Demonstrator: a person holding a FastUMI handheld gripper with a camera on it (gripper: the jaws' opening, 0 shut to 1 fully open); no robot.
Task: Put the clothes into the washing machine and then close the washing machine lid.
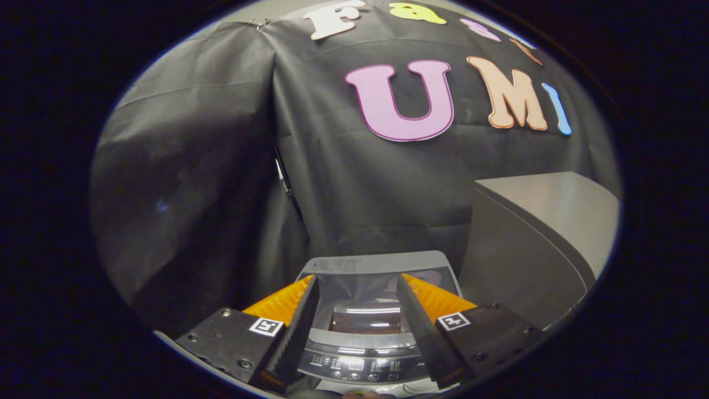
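Observation:
A small grey top-loading washing machine (382, 261) stands below me against the black cloth wall. Its control panel (354, 363) faces me at the near edge. The glossy lid (365, 316) with a dark window appears to lie flat on the machine's top. My gripper (357, 277) hovers above the machine and is open, its two fingers (282, 302) spread on either side of the lid with nothing held between them.
A tall grey box-like cabinet (532, 238) stands right beside the machine on its right. The black cloth wall (221, 194) hangs close behind and to the left of the machine.

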